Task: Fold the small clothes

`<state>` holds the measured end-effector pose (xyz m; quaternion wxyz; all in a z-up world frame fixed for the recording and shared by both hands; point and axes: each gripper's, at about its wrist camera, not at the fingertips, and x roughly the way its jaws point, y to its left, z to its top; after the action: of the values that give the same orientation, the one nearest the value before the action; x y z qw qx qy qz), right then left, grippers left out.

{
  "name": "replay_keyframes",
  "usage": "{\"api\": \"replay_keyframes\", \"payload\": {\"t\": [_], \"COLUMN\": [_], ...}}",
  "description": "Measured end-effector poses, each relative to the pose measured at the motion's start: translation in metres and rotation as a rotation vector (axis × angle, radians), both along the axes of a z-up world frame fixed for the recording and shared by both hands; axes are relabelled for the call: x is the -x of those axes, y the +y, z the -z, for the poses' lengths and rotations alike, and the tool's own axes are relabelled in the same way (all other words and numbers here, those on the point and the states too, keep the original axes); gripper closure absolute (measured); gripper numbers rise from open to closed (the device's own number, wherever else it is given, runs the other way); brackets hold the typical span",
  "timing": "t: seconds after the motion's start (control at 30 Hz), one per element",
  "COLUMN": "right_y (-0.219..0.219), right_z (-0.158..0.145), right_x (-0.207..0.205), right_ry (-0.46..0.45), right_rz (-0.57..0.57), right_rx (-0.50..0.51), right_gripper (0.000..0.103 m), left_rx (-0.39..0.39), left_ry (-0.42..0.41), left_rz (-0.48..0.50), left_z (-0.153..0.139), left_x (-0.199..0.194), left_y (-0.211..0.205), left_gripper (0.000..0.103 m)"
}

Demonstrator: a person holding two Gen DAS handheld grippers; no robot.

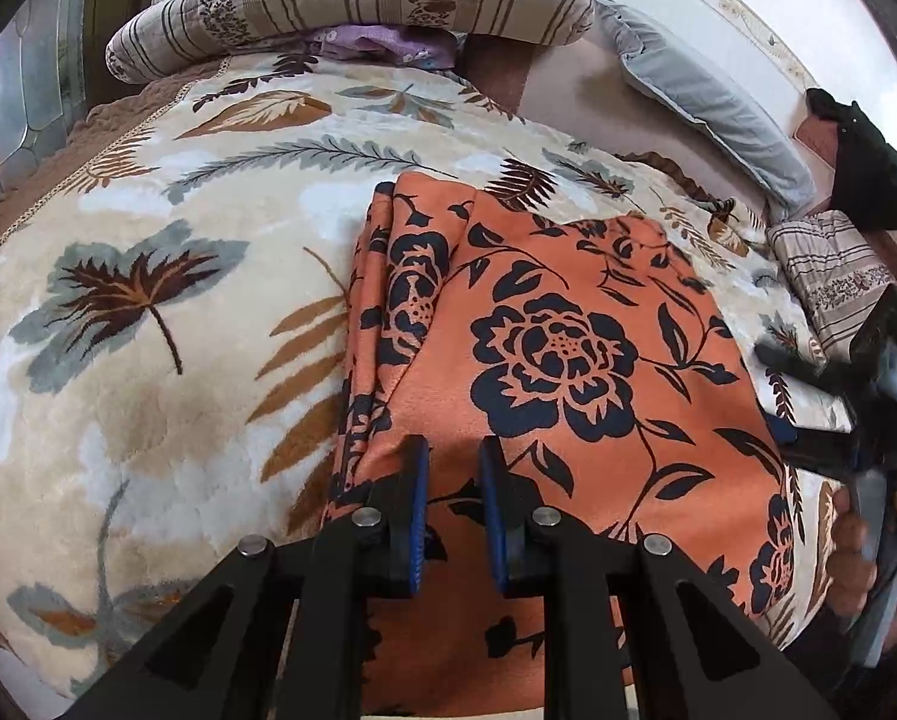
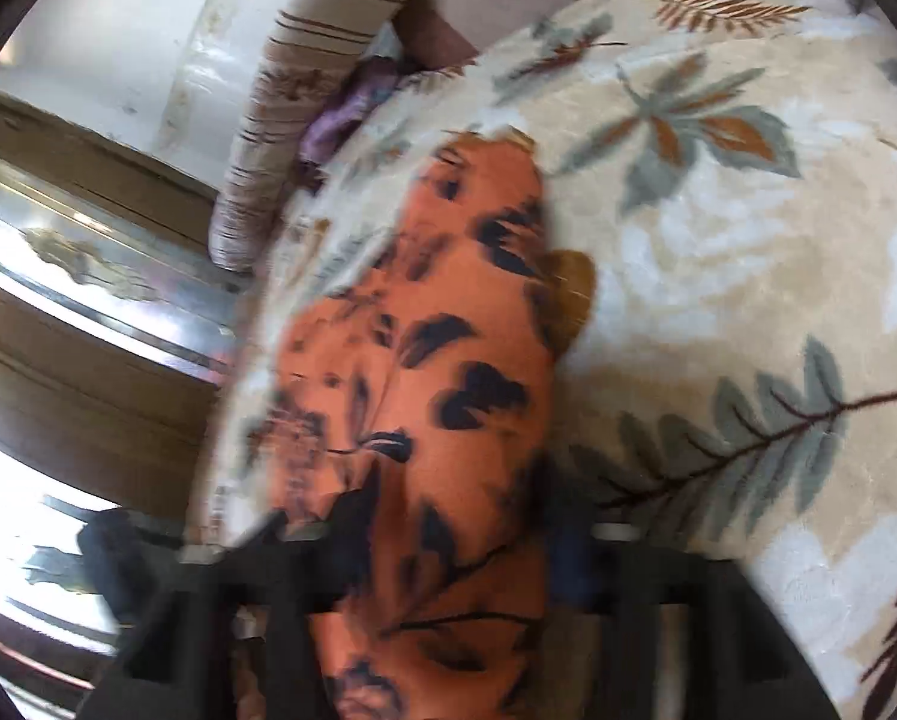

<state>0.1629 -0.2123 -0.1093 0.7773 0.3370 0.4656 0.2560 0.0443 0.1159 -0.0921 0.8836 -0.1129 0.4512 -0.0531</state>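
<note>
Lying on the leaf-print blanket (image 1: 148,192), orange floral garment (image 1: 568,348) partly folded, left edge doubled; more folds probably remaining. Left gripper (image 1: 453,474) narrowed above it, gripping nothing visible; right gripper (image 1: 808,402) spread wide, released.

Blurred view: orange floral cloth (image 2: 448,372) lies on leaf-print blanket (image 2: 718,276), running between the wide-apart fingers of the right gripper (image 2: 448,540). Striped bolster (image 2: 304,96) behind, wooden furniture (image 2: 76,360) left.
</note>
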Motion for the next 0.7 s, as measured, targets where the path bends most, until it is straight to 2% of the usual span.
{"api": "replay_keyframes", "payload": {"t": [0.03,0.1,0.17,0.2,0.23,0.3,0.33,0.4,0.47,0.5,0.53,0.6,0.63,0.67,0.7], "right_y": [-0.003,-0.009,-0.001,0.005,0.01,0.02,0.027,0.034,0.04,0.037,0.033,0.029,0.024,0.025,0.025], "right_z": [0.0,0.013,0.026,0.031,0.03,0.02,0.009,0.002,0.011,0.011,0.007,-0.008,-0.021,-0.031,-0.039], "right_x": [-0.003,-0.022,-0.038,-0.044,-0.046,-0.044,-0.04,-0.034,-0.042,-0.042,-0.04,-0.03,-0.016,-0.01,-0.003], "right_ry": [0.004,0.074,0.128,0.142,0.137,0.107,0.061,0.012,0.04,0.045,0.038,-0.005,-0.05,-0.082,-0.109], "right_rz": [0.029,0.074,0.058,0.034,0.015,0.012,0.015,0.007,-0.016,-0.002,0.012,0.047,0.064,0.074,0.076], "right_rx": [-0.005,-0.028,-0.059,-0.06,-0.043,0.049,0.112,0.208,0.276,0.26,0.257,0.307,0.345,0.362,0.362], "right_gripper": [0.021,0.021,0.022,0.032,0.059,0.065,0.067,0.068,0.067,0.062,0.052,0.037,0.037,0.037,0.037], "left_rx": [-0.001,0.003,0.009,0.011,0.01,0.01,0.011,0.01,0.008,0.005,0.007,0.025,0.042,0.076,0.118], "left_ry": [0.0,0.001,0.003,0.003,0.003,0.002,0.002,0.004,0.004,0.003,0.002,-0.002,-0.007,-0.021,-0.041], "left_rz": [0.001,0.002,0.002,0.003,0.003,0.004,0.005,0.003,0.006,0.006,0.008,0.013,0.011,0.004,-0.004], "left_z": [0.0,0.0,0.0,0.0,0.0,-0.001,-0.001,-0.001,-0.001,-0.001,-0.001,-0.003,-0.006,-0.011,-0.018], "left_x": [0.0,0.0,0.0,0.0,0.0,0.001,0.001,0.001,0.001,0.001,0.001,0.003,0.004,0.009,0.014], "left_y": [0.0,0.001,0.001,0.001,0.002,0.002,0.002,0.001,0.0,0.0,0.0,0.002,0.004,0.008,0.014], "left_gripper": [0.085,0.085,0.085,0.085,0.085,0.085,0.085,0.085,0.085,0.085,0.085,0.085,0.083,0.081,0.07]}}
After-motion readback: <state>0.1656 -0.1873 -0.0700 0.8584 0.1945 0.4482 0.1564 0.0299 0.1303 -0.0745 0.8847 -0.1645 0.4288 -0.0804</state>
